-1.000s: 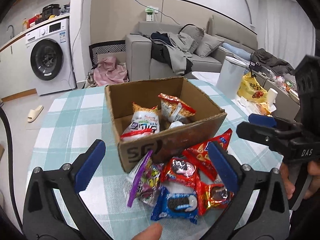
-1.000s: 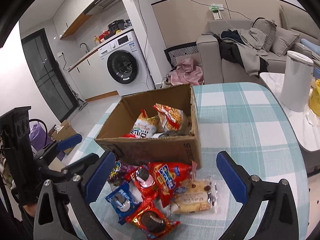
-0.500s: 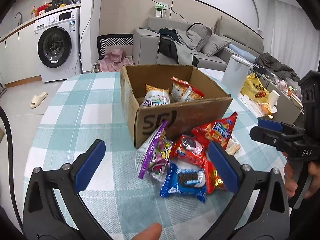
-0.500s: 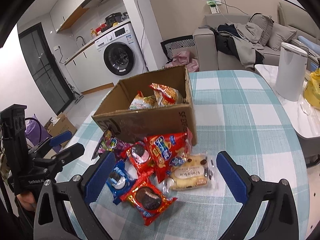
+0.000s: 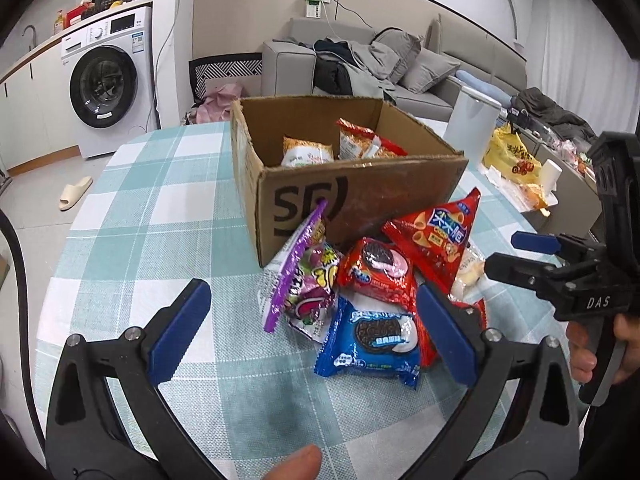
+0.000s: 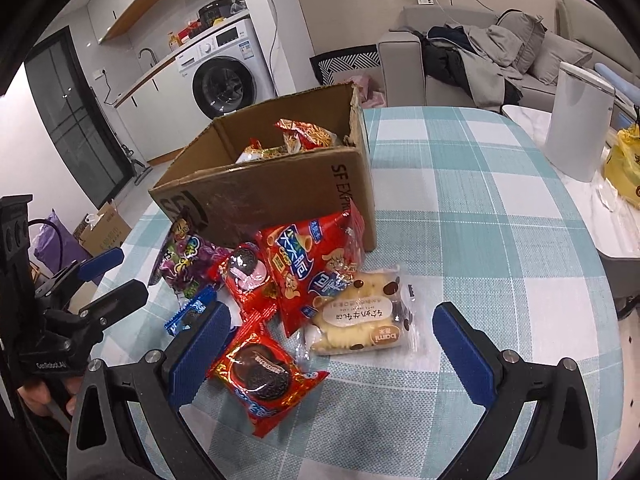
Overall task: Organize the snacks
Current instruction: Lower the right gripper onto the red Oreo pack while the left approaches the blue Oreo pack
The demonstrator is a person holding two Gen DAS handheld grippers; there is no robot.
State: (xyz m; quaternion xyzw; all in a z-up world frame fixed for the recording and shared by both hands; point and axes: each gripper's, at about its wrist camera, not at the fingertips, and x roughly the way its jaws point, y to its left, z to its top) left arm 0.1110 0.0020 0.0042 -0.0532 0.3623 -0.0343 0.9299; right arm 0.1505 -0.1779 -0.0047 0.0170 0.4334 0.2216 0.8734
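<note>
An open cardboard box (image 5: 360,196) stands on the checked table and holds two or three snack bags (image 5: 308,152). In front of it lies a pile: a purple candy bag (image 5: 306,280), a red Oreo pack (image 5: 378,272), a blue Oreo pack (image 5: 372,340), a red cone-snack bag (image 5: 436,236). The right wrist view adds a clear bread pack (image 6: 360,316) and a red chocolate-cookie pack (image 6: 262,376). My left gripper (image 5: 316,332) is open, low over the blue Oreo pack. My right gripper (image 6: 328,352) is open, low over the bread and cookie packs.
The table (image 6: 480,240) has a rounded edge on the right. A white canister (image 6: 576,124) and a yellow bag (image 6: 624,168) stand on a side table beyond it. A sofa (image 5: 380,64) and a washing machine (image 5: 108,80) lie behind.
Both grippers have drawn back and dropped lower, toward the snack pile in front of the box. Both stay open and empty.
</note>
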